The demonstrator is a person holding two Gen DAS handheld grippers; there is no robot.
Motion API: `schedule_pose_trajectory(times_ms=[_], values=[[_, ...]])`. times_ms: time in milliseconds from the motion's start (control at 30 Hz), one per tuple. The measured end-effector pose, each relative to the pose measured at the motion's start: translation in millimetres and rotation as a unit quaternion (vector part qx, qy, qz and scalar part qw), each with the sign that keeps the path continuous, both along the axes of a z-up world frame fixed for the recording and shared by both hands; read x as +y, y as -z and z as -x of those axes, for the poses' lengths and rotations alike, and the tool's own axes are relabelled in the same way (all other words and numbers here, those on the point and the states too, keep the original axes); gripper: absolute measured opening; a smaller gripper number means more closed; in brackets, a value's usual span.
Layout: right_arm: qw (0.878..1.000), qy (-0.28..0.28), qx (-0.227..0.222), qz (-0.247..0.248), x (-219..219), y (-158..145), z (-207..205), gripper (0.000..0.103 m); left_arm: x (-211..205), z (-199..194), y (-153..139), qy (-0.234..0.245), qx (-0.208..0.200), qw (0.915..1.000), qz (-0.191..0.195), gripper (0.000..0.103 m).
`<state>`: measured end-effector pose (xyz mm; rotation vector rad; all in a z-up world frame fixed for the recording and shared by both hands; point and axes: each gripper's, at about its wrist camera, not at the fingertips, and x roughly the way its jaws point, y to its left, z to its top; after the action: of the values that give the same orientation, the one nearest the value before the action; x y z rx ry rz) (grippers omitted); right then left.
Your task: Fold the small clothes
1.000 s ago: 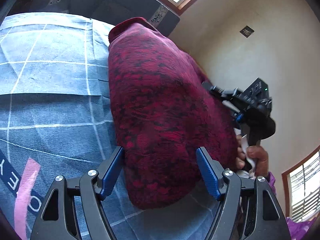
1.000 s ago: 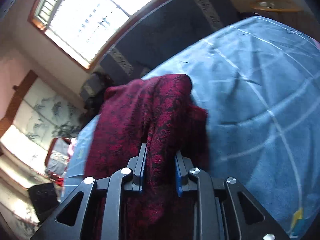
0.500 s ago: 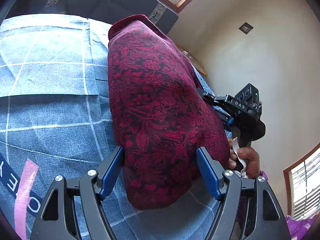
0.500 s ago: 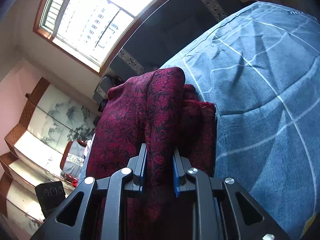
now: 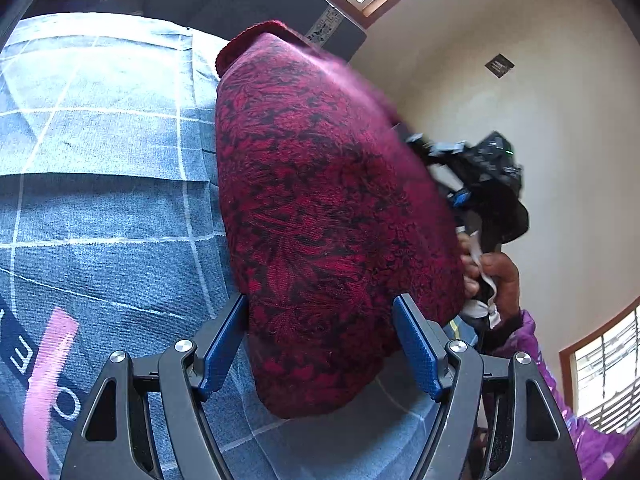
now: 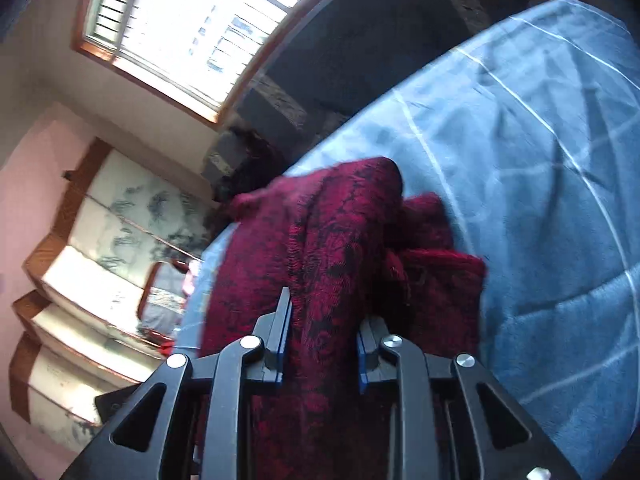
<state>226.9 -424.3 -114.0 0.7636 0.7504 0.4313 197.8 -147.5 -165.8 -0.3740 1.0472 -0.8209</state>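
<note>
**Handling the red cloth mid-fold**

The red cloth [image 5: 320, 220] lies on the blue bedspread [image 5: 100, 140], one side lifted. It looks soft, limp and light, with a knit that should not slip; take it by a bunched edge or corner. The right gripper [image 6: 320, 340] is clenched on a gathered fold at 6 o'clock. The left gripper [image 5: 320, 344] is released, its fingers straddling the cloth's near end. No containers are in view.

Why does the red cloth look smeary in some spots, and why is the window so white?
Left wrist view: the red cloth smears along its upper right edge, and the right gripper beside it is blurred. Right wrist view: the whole picture is soft, and the window glares white, washing out what is outside.
</note>
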Motion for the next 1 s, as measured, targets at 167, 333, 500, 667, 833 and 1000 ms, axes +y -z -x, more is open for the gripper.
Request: schedule_pose_trajectory(times_ms=[167,333,500,667,833,1000], values=[[0.999,0.009,-0.025,-0.026,-22,20,14,0.023,-6,3,2,0.013,0.008,0.9999,0.0,0.073],[0.999,0.036,-0.001,-0.03,-36,38,27,0.046,-12,4,-1,0.021,-0.002,0.9997,-0.008,0.074],[0.999,0.049,0.004,0.001,-27,15,39,0.052,-10,3,-7,0.017,-0.007,0.9998,-0.003,0.074],[0.997,0.045,0.017,0.061,-7,-6,78,0.068,-7,-2,-13,0.022,-0.009,0.9997,0.007,0.074],[0.995,0.025,0.048,0.079,2,3,96,0.069,-8,-20,-20,0.03,-0.015,0.9994,0.009,0.077],[0.995,0.013,0.068,0.072,0,22,88,0.069,-16,-53,-17,0.033,-0.003,0.9994,-0.005,0.077]])
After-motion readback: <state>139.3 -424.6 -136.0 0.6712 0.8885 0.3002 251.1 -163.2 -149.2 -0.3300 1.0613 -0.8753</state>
